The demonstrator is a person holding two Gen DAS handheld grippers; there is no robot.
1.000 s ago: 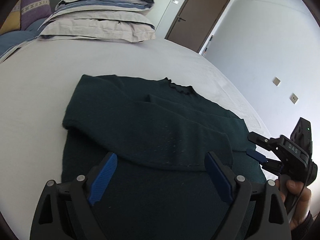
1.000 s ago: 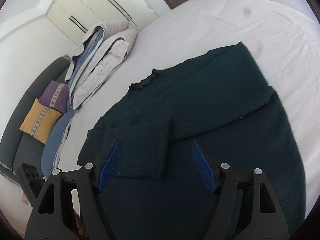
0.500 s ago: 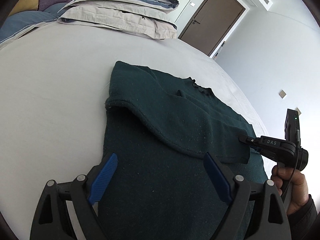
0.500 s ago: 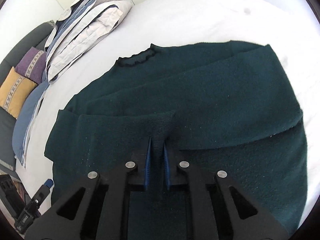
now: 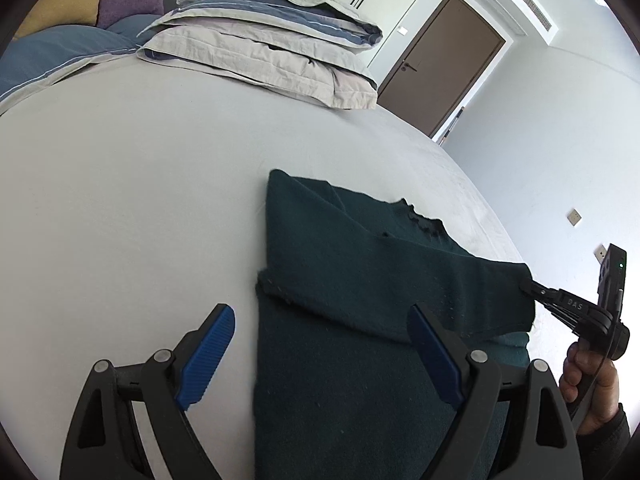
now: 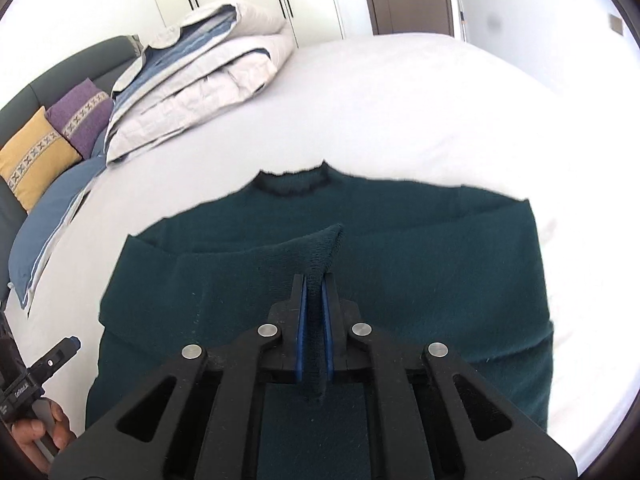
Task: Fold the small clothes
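A dark green sweater (image 5: 340,340) lies flat on the white bed, collar (image 6: 292,182) pointing away; it also shows in the right wrist view (image 6: 440,264). My right gripper (image 6: 315,292) is shut on the cuff of a sleeve (image 6: 316,256) and holds it lifted over the sweater's body. In the left wrist view the right gripper (image 5: 530,286) pinches that cuff at the sweater's right side. My left gripper (image 5: 320,328) is open and empty, low over the sweater's left edge near the hem.
The white bed sheet (image 5: 140,200) spreads around the sweater. A folded duvet stack (image 5: 272,52) lies at the head of the bed, with a yellow and a purple cushion (image 6: 80,116) beyond. A brown door (image 5: 440,64) stands at the far wall.
My right gripper closed on the sleeve cuff and has lifted and pulled it toward the sweater's right side. My left gripper stayed open and shifted left, to the sweater's left edge.
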